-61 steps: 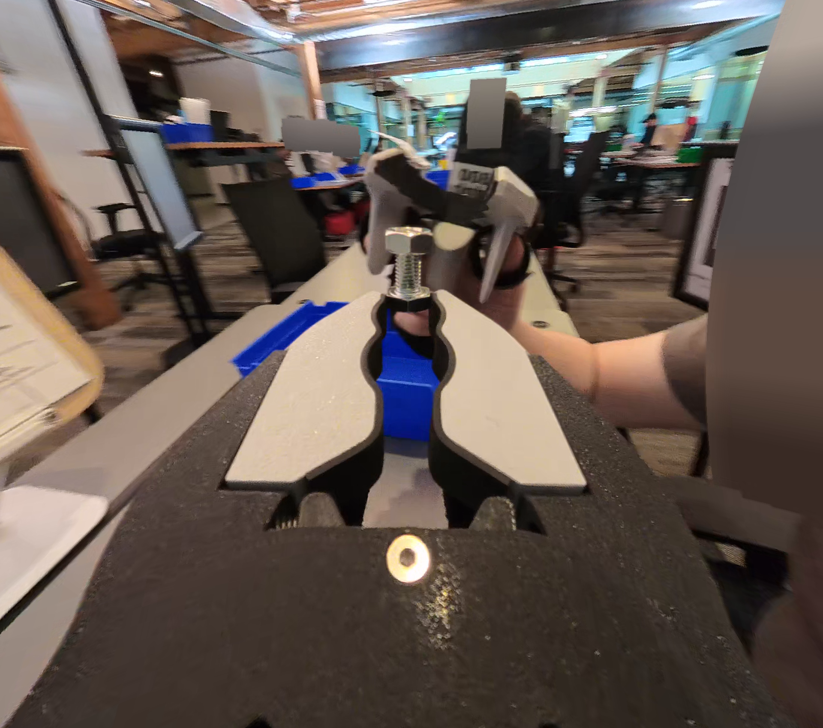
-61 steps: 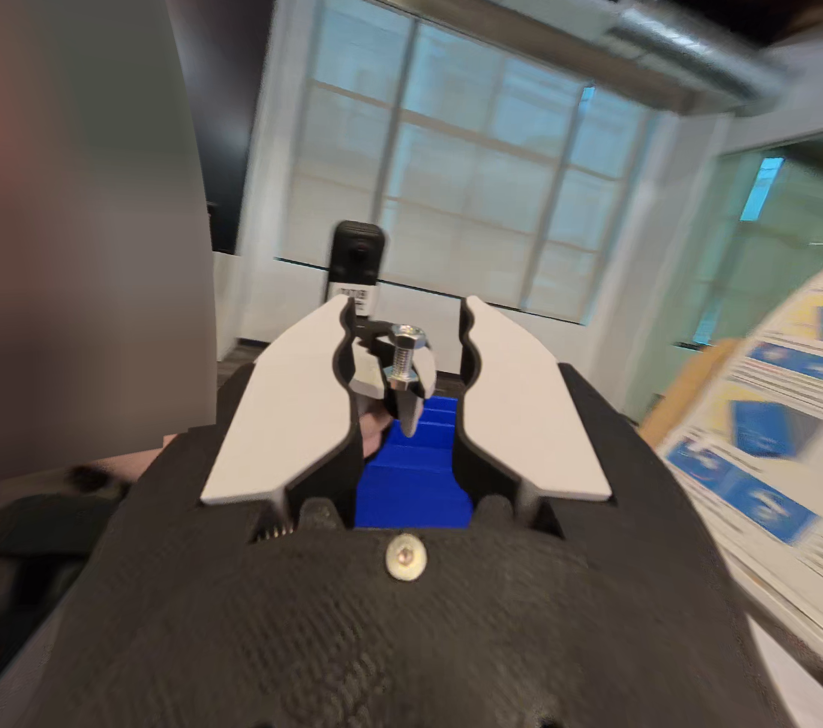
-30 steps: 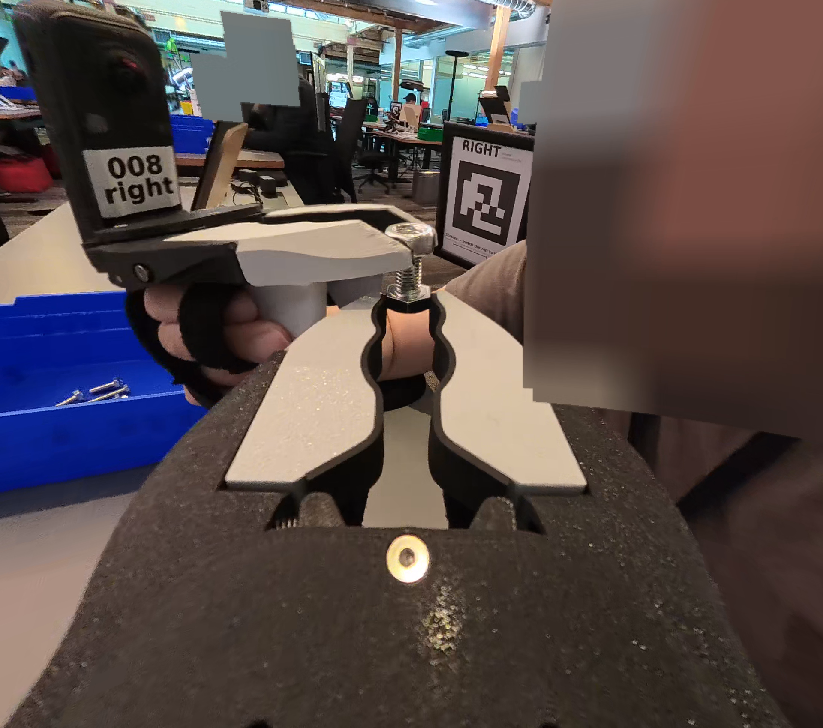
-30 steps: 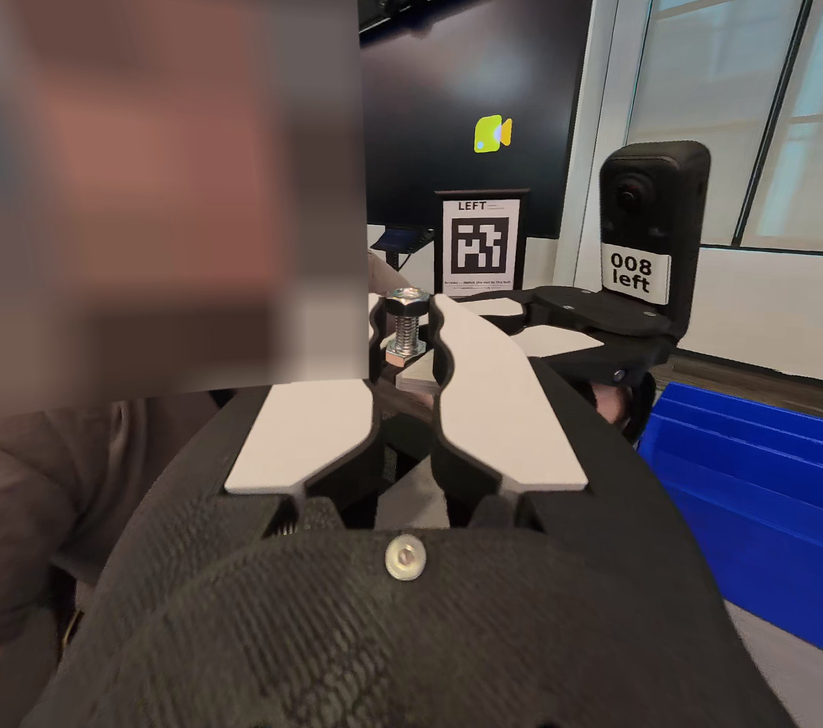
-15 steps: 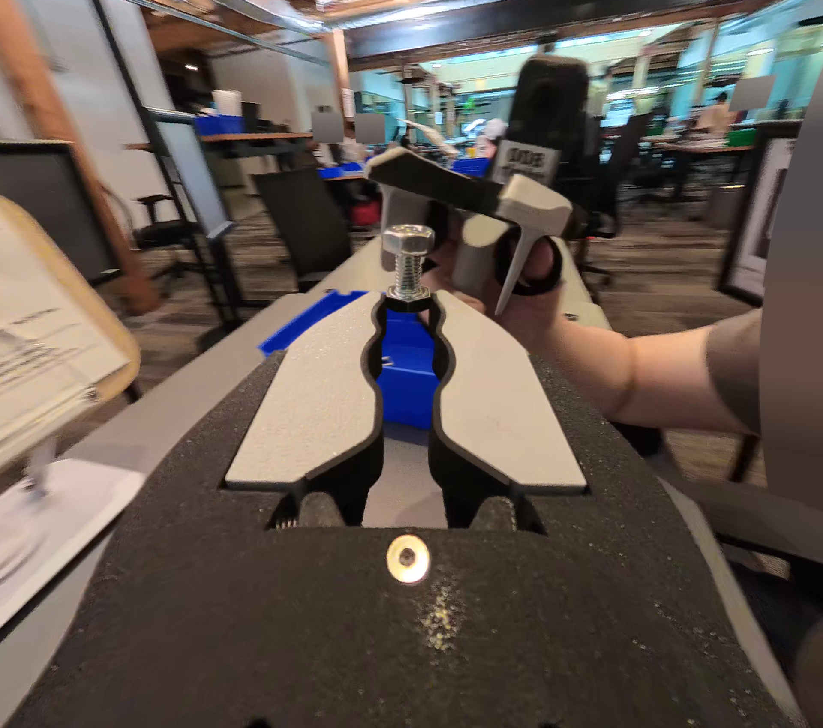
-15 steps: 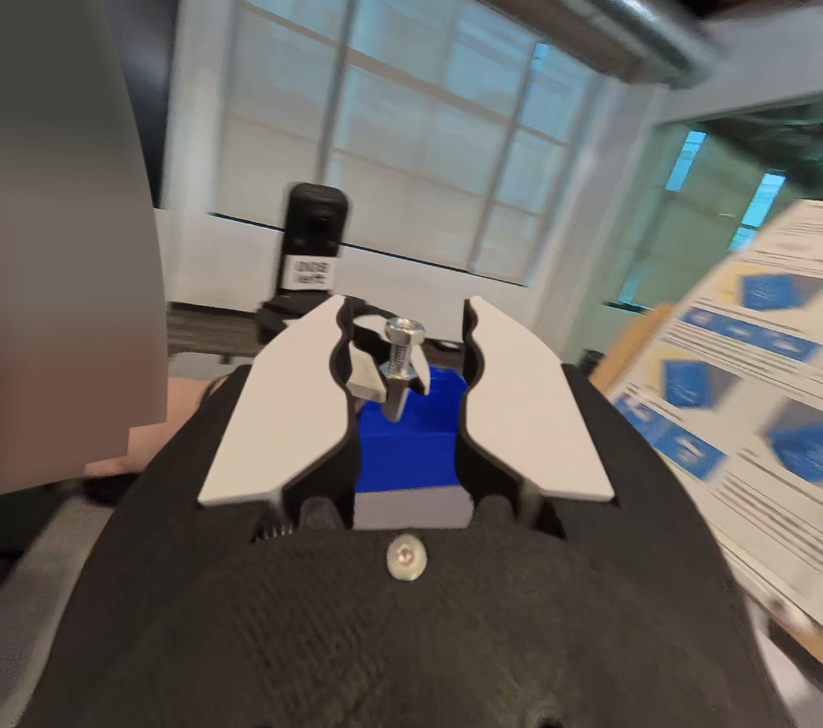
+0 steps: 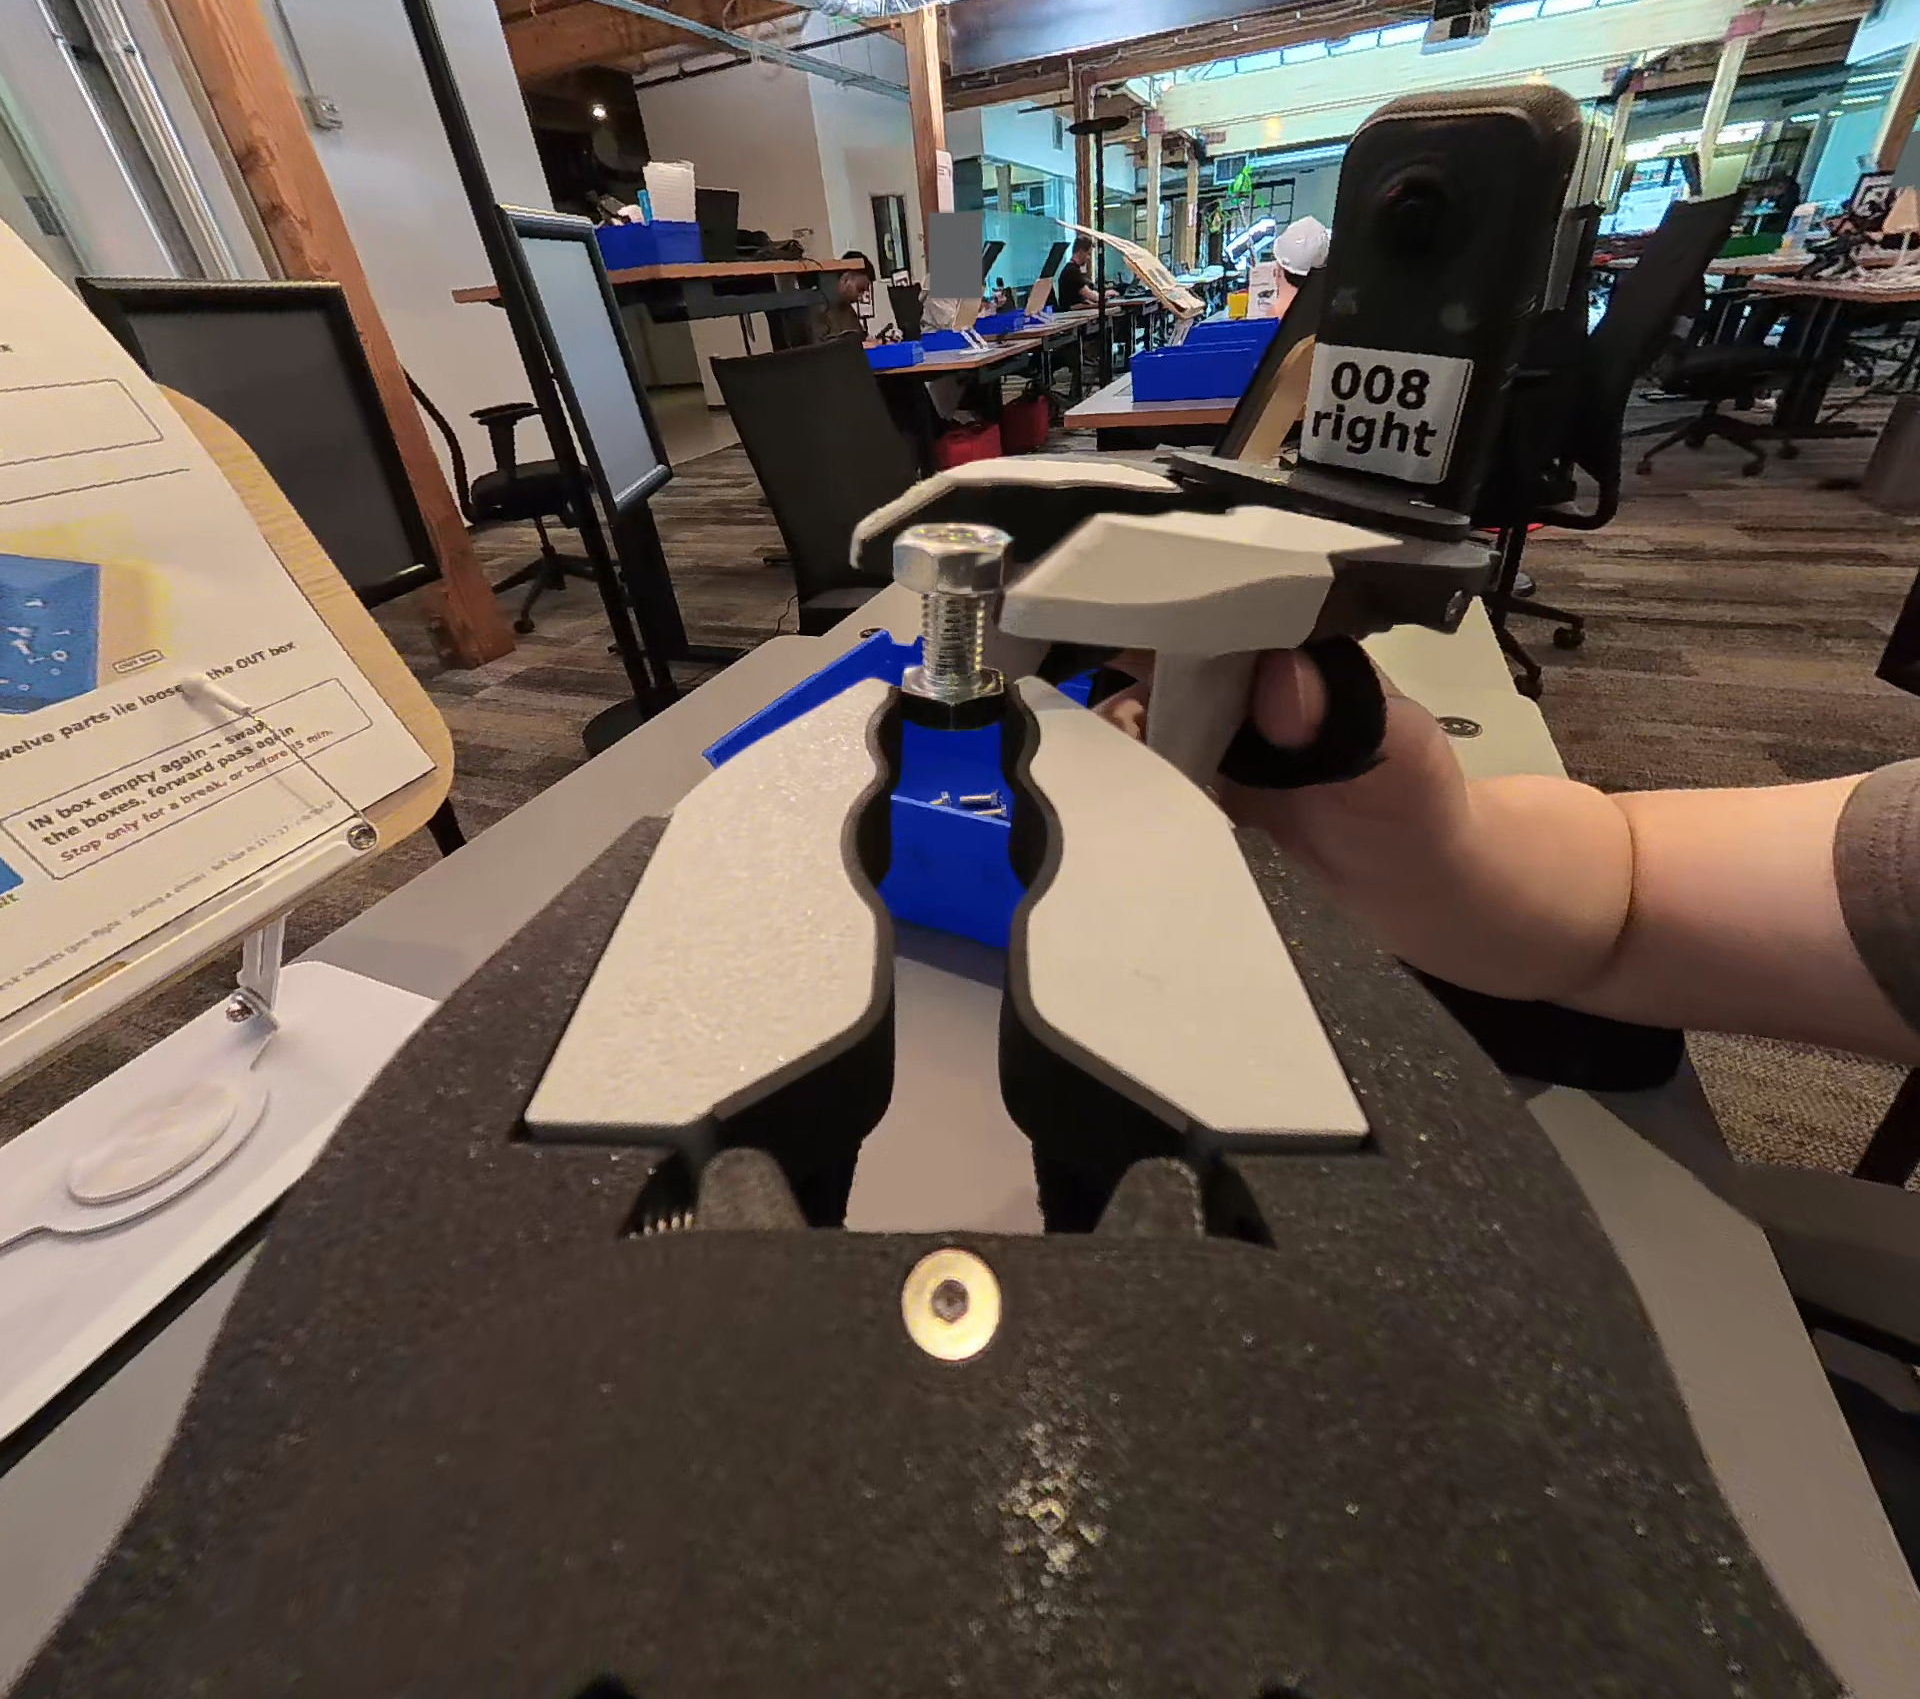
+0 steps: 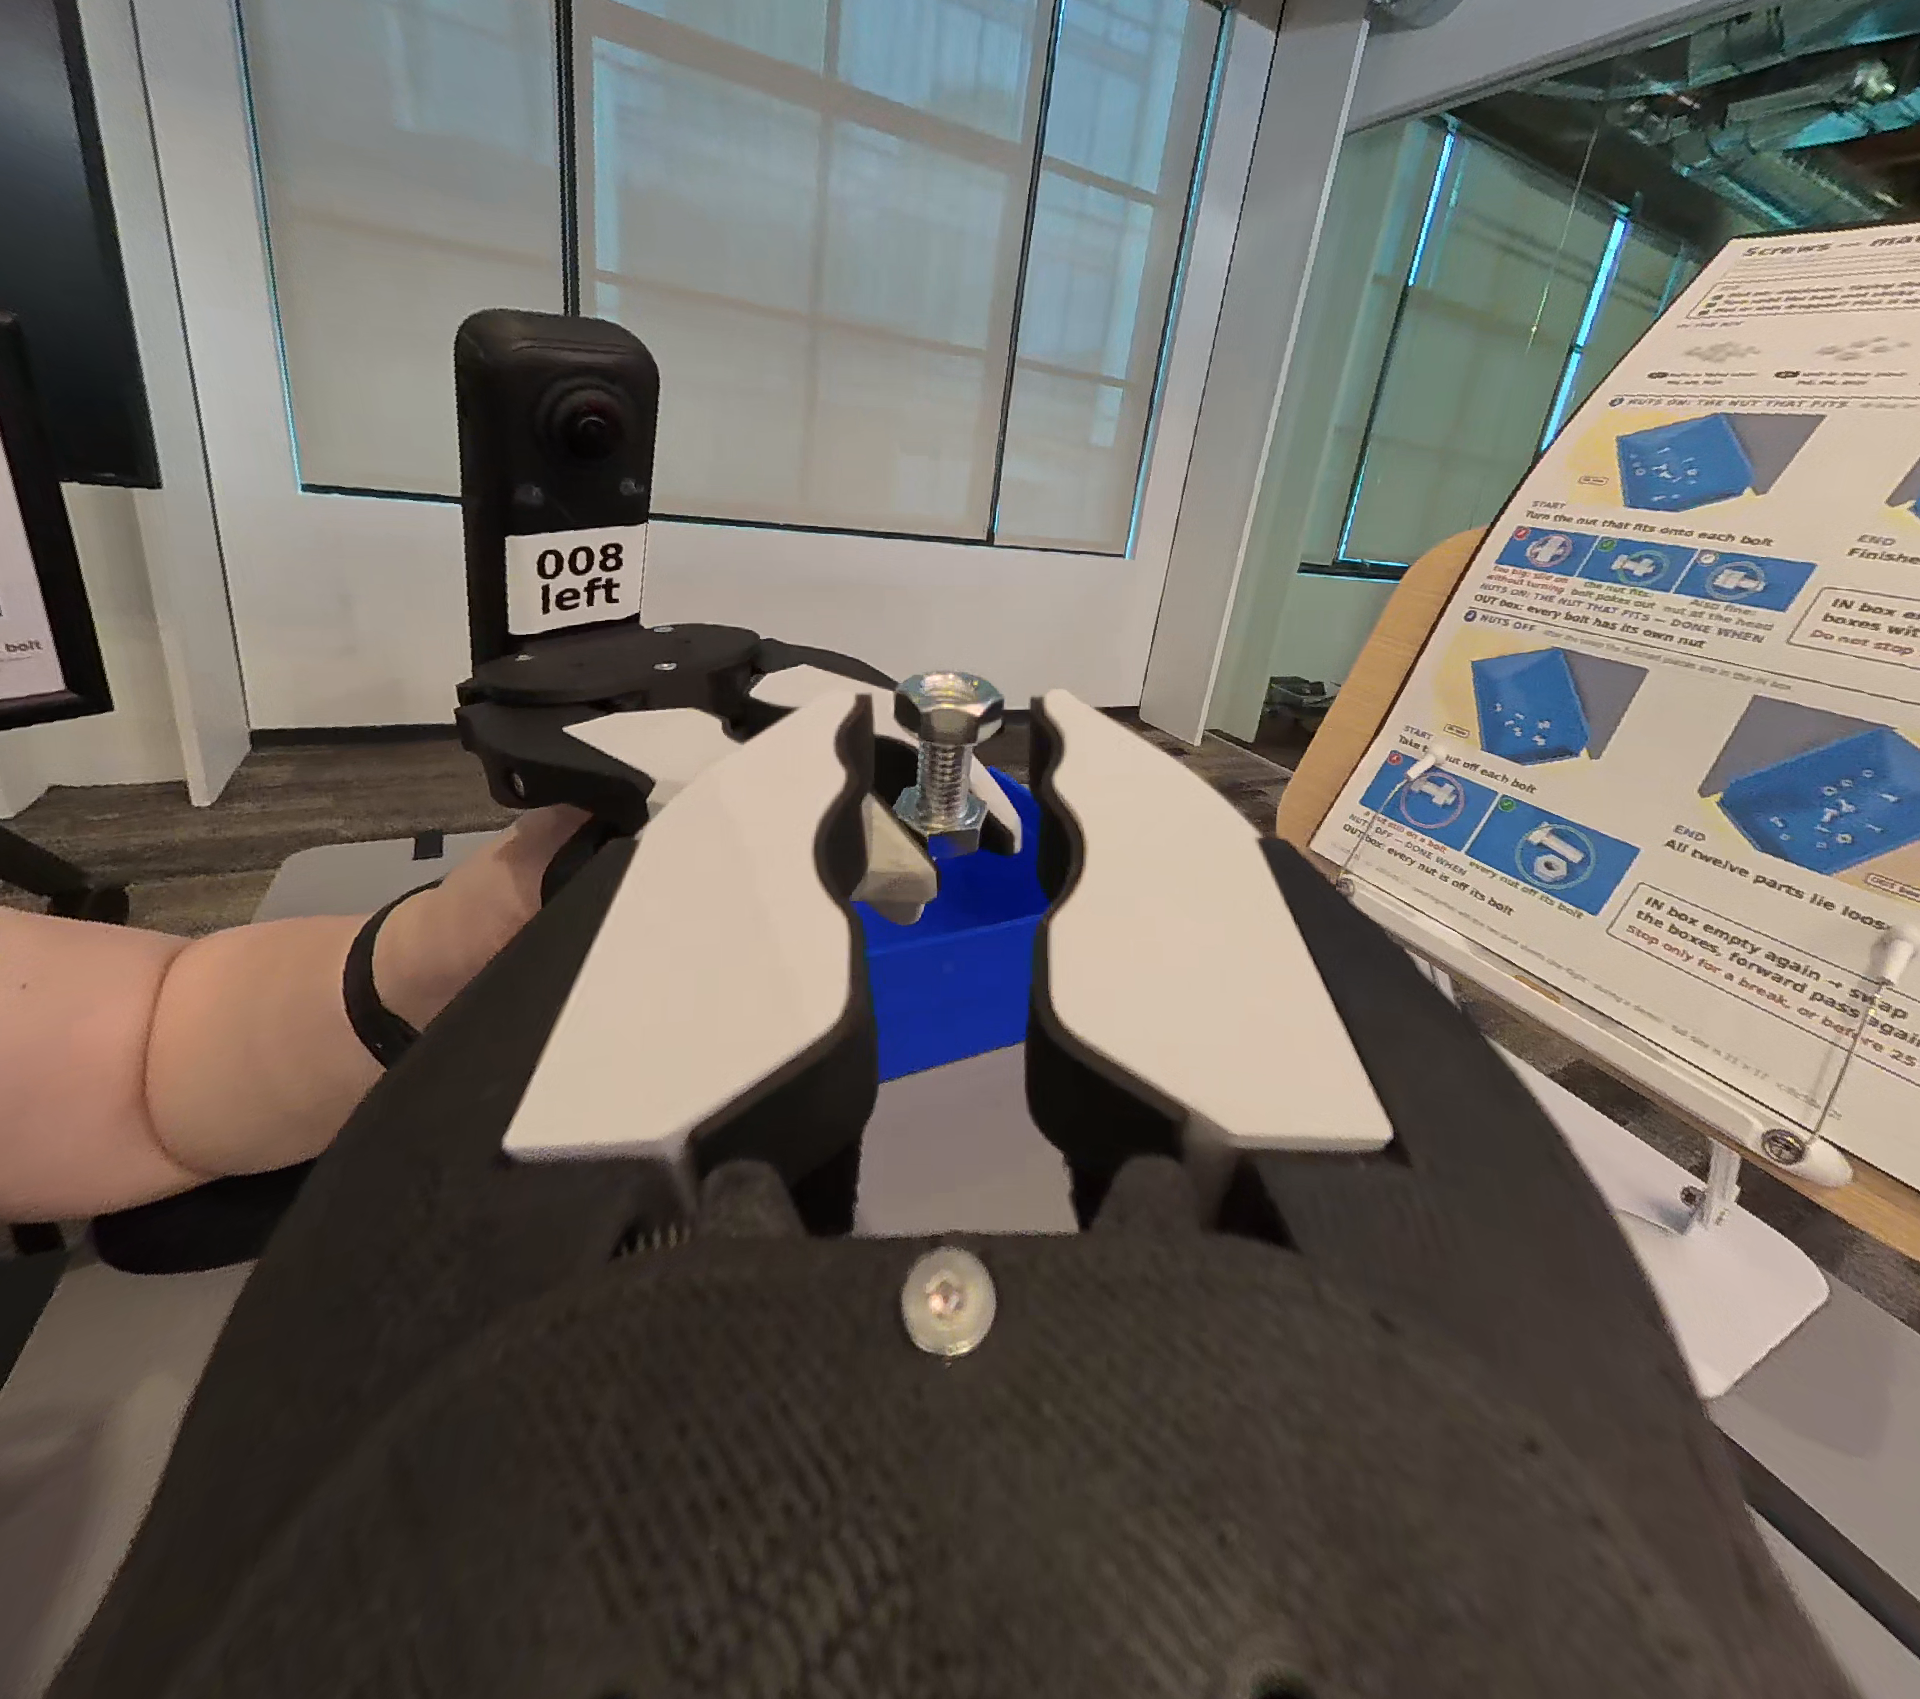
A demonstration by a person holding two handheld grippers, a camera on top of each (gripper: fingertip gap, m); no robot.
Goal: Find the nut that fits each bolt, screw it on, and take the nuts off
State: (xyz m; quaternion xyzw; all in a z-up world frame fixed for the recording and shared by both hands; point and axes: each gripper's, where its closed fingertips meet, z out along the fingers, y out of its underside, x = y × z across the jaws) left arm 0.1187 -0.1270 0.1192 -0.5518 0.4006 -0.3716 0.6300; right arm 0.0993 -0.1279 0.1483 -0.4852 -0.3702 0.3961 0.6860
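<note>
Fingers [image 7: 790,828] of my left gripper [image 7: 951,699] stay clamped on the nut [image 7: 951,685], bolt [image 7: 951,600] upright above the blue bin [image 7: 951,880]; 1 second ago my right gripper [image 8: 951,750] pinched the bolt head, now its fingers stand apart around it.

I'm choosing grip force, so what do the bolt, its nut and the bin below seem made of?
Bolt and nut: bright silvery metal, probably zinc-plated steel, judging by the glints on thread and hex faces. Blue bin: smooth, evenly coloured walls, apparently moulded plastic.
</note>
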